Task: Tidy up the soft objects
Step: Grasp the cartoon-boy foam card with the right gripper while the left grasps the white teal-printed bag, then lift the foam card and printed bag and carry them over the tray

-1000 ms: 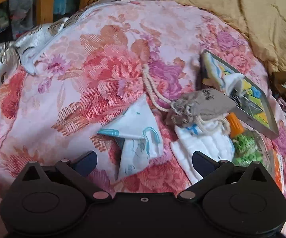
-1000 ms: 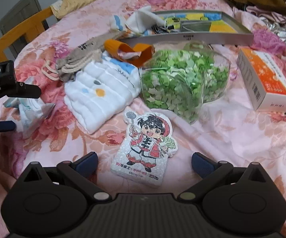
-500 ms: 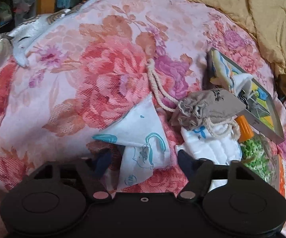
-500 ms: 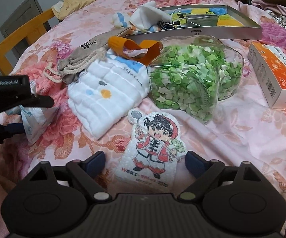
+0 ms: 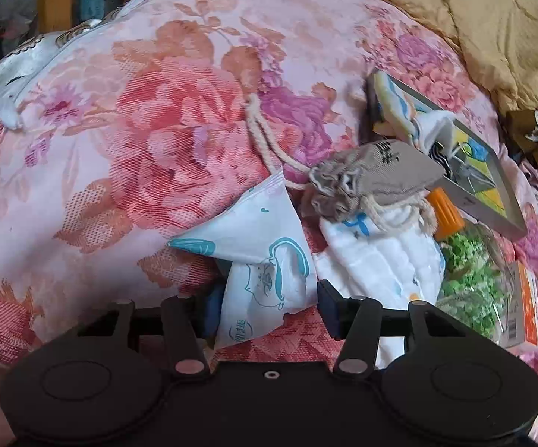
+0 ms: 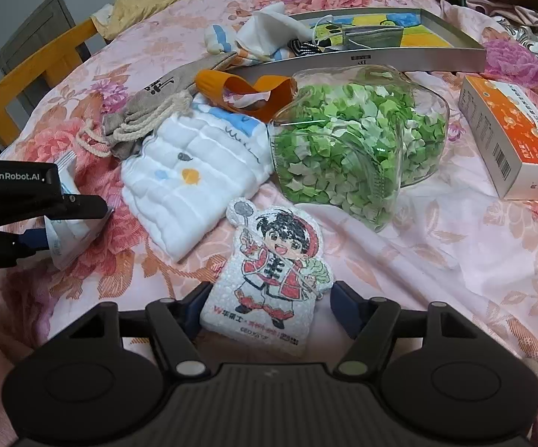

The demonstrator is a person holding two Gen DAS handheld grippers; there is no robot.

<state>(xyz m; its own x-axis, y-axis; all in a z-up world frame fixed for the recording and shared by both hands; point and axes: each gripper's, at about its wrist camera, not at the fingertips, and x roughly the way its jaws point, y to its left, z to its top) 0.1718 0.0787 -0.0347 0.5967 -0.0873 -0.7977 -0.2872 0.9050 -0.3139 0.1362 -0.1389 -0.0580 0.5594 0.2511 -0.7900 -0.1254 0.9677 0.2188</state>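
Currently:
Left gripper (image 5: 267, 307): closing around one packet (image 5: 265, 260).
Right gripper (image 6: 265, 307): closing around one sponge (image 6: 272, 275).
Jar (image 6: 358, 149): one, 1 o'clock of sponge.

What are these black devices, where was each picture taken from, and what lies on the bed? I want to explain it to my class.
There is no robot: a person holds a two-fingered claw in each hand, and a wide-angle camera on each claw looks forward along its fingers.

In the left-hand view, the left claw is closing around a white tissue pack. In the right-hand view, the right claw is closing around a cartoon-figure sponge; neither visibly pinches yet.

On the floral bedspread also lie a folded white cloth, a grey drawstring pouch, a clear jar of green paper stars, an orange box and a metal tray.
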